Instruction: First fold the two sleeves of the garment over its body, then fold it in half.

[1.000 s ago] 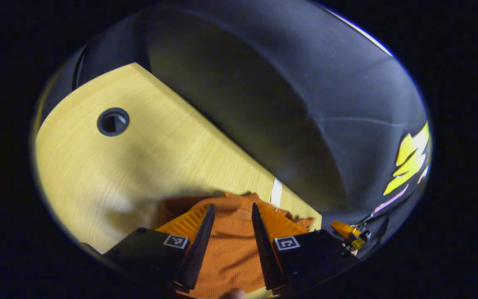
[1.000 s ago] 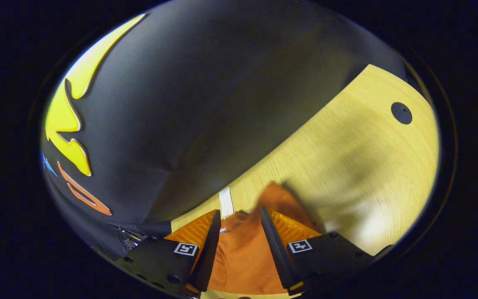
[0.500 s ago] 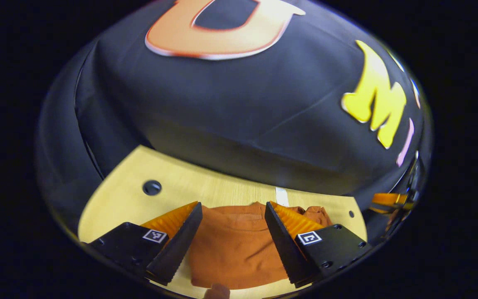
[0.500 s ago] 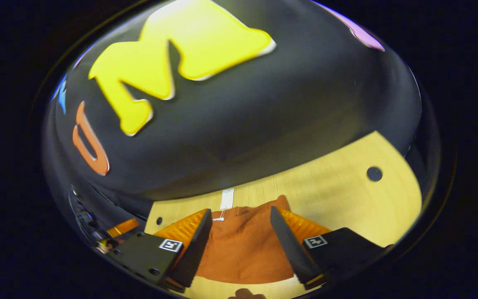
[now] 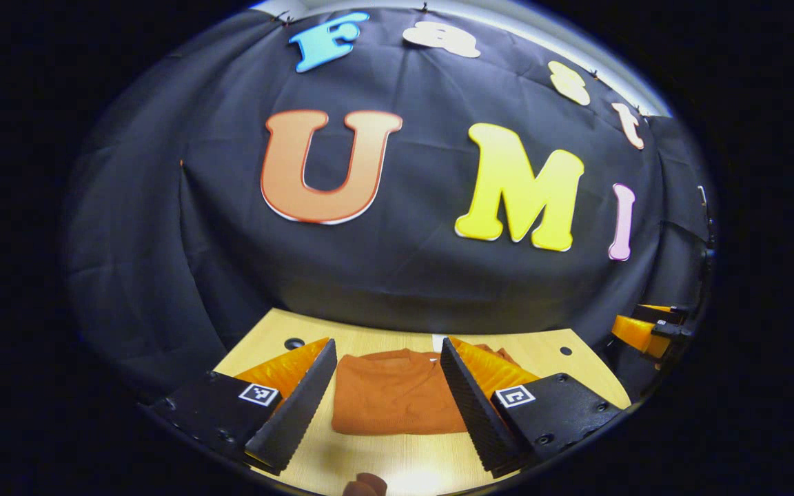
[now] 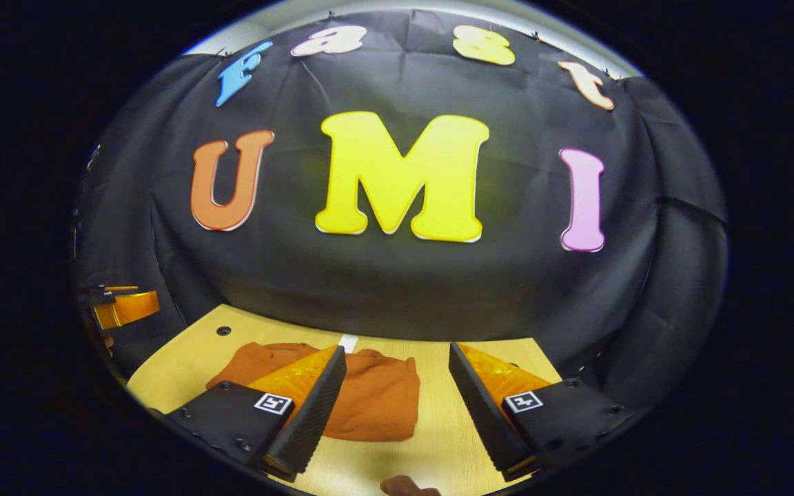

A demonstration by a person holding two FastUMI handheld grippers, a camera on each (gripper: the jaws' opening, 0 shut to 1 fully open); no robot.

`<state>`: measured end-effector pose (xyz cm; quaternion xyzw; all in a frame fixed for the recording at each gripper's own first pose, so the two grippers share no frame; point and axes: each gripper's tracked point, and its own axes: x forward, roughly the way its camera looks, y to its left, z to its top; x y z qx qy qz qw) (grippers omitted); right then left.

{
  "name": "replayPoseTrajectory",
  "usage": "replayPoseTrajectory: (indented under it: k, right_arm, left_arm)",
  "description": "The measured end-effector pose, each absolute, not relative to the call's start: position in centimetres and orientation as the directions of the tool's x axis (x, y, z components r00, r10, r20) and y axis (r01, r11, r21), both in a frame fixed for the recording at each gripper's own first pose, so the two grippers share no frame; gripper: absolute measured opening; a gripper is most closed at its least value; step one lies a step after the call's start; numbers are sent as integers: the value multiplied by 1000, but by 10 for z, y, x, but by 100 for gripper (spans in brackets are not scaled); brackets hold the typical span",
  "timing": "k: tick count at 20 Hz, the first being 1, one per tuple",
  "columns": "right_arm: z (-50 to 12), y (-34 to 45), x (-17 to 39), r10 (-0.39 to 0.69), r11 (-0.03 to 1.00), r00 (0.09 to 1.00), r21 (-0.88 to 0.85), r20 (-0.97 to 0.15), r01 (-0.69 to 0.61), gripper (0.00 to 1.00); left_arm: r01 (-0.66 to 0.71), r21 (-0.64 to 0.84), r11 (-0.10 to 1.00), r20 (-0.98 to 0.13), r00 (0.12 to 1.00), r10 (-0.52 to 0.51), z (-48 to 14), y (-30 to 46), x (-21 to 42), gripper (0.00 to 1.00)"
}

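Left hand-held gripper [image 5: 387, 403] open, empty; right hand-held gripper [image 6: 397, 410] open, empty. Folded orange sweater [image 5: 387, 399] lies on pale wood-grain bench [image 5: 397, 458], white neck tag [image 6: 348, 342] at 12 o'clock, unreadable. Black cloth wall [image 6: 397, 289] behind.

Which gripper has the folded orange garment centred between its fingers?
The left gripper: the folded orange knit garment sits between its open fingers. At the right gripper, it lies off to one side.
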<state>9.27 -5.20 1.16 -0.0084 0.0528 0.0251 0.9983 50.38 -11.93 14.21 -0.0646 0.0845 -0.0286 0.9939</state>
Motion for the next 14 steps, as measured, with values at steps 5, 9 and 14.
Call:
replayPoseTrajectory:
  k: [5,9,14]
  right_arm:
    - [5,-49,25,46,997,997,-60,-56,-49,95]
    - [-5,-40,11,68,997,995,-42,-78,-71,95]
    - [-11,-35,23,76,996,991,-32,-107,-80,95]
  left_arm:
    - [-25,-92,995,-131,991,12,145,-117,444,98]
    - [-12,-77,997,-78,997,6,154,-124,413,98]
    - [15,-70,997,-64,998,-20,155,-136,414,98]
